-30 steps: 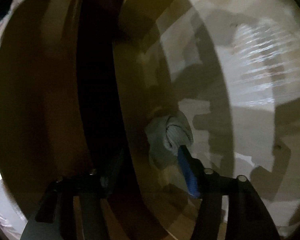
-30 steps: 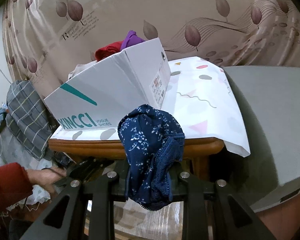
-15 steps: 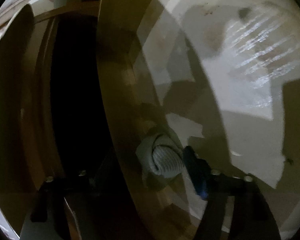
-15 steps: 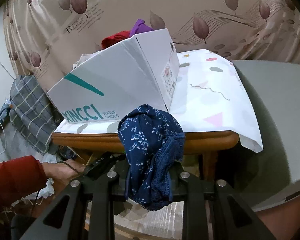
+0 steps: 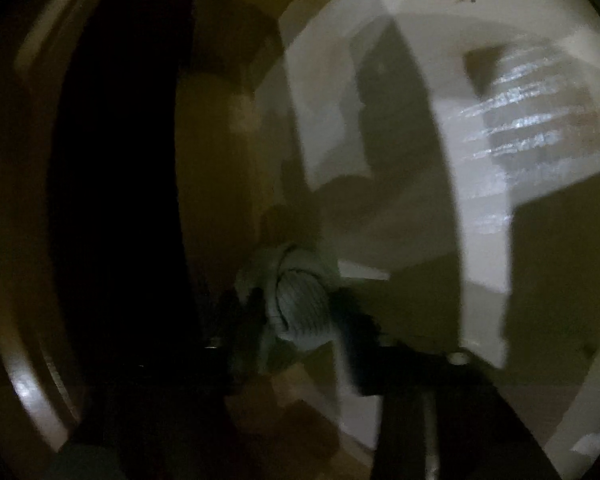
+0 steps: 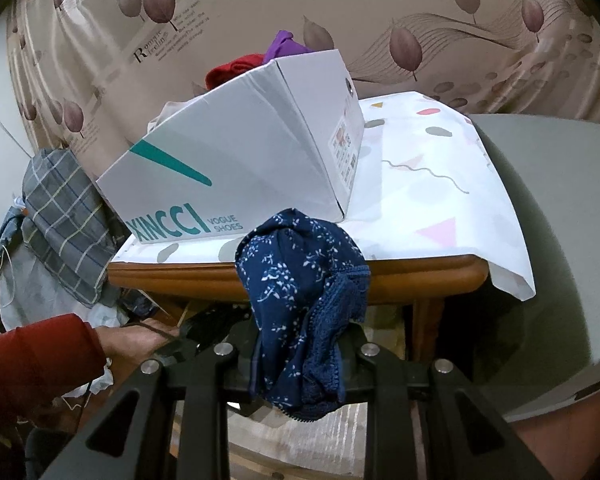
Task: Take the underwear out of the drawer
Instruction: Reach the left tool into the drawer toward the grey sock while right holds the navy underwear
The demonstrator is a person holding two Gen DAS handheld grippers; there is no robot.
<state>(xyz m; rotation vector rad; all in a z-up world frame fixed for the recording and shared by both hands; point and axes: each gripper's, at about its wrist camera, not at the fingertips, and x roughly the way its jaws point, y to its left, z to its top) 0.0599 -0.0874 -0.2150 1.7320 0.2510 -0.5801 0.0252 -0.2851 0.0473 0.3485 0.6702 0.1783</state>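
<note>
left view dark and blurred. left gripper [image 5: 300, 312] low in the drawer [image 5: 400, 128], jaws closing around a pale grey rolled bundle [image 5: 298, 304] of underwear; the dark fingers [image 5: 350, 320] sit right against its two sides, though the blur hides how firmly they press. the bundle lies against the drawer's brown wooden wall, on the pale liner of the floor, which carries hard-edged shadows. black gap left of the wall. right view clear. right gripper [image 6: 300, 344] narrow, clamped on navy floral underwear [image 6: 304, 280] with a lace edge; the cloth bunches above the fingers and hangs below them, held in the air in front of a wooden table [image 6: 380, 284]. on the table a patterned cloth [image 6: 440, 200] and a white shoebox [image 6: 240, 168] marked "xincci vogue shoes", with red and purple garments [image 6: 256, 60] showing over its top. leaf-print curtain [image 6: 420, 20] behind. plaid fabric [image 6: 64, 216] at left. a hand [image 6: 136, 338] in a red sleeve [image 6: 32, 364] reaches under the table edge, gripping the dark body of the other tool.
</note>
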